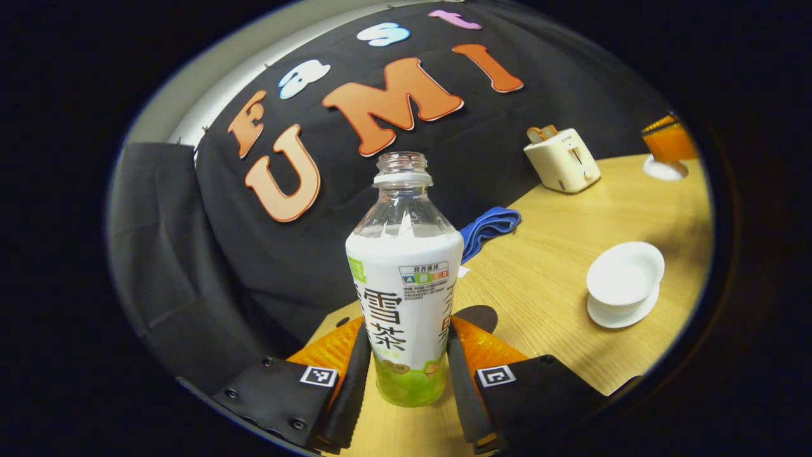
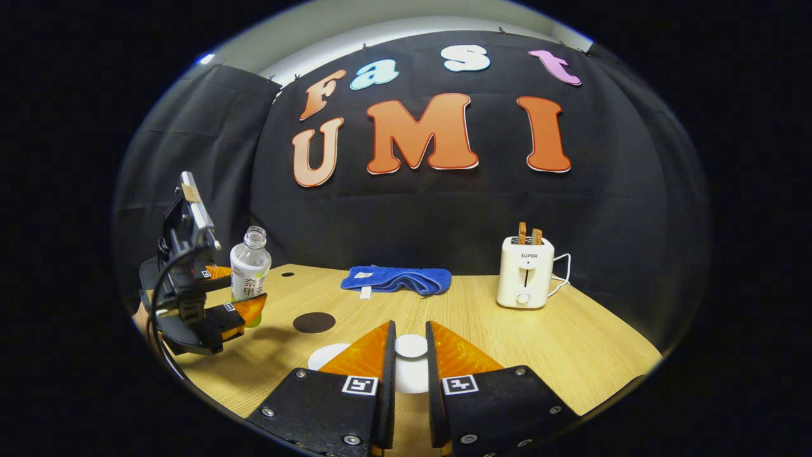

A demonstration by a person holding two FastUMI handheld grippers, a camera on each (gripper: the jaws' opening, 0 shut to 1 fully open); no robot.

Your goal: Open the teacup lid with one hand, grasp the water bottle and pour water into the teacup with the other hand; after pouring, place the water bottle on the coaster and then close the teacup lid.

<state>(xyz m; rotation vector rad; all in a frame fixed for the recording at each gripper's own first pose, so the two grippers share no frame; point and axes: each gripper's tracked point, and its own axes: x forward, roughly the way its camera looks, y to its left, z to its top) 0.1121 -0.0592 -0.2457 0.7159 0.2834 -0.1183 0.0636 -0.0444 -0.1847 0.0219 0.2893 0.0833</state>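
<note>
Wooden tabletop (image 2: 558,343) under black cloth walls, and plenty of bare wood showing between the things on it. Left gripper (image 1: 409,374) has the water bottle (image 1: 406,279) squarely between its fingers, both pressing on the lower label, the bottle upright with its cap off. From the right gripper view that same bottle (image 2: 250,263) sits near the table's left edge, the left gripper (image 2: 231,298) clamped around it and lifted a little above the wood, a shadow beneath.

Just behind the bottle in the left gripper view peeks the dark round coaster (image 1: 479,316); the right gripper view lays it out flat (image 2: 314,322), apart from the bottle with bare wood around it. Off to the side in the left gripper view, the open white teacup (image 1: 625,274) stands on its saucer (image 1: 618,315), well clear of the bottle with open wood between.

Right gripper (image 2: 410,365) holds the white teacup lid (image 2: 411,346), fingers narrowly apart and closed on its knob, over the white saucer (image 2: 327,355). Farther back, a blue towel (image 2: 396,279) lies against the wall and a white toaster (image 2: 525,273) stands to the right, cord trailing; the left gripper view places that toaster (image 1: 561,160) near the far edge, and beyond it the right gripper (image 1: 669,141) high at the rim.
</note>
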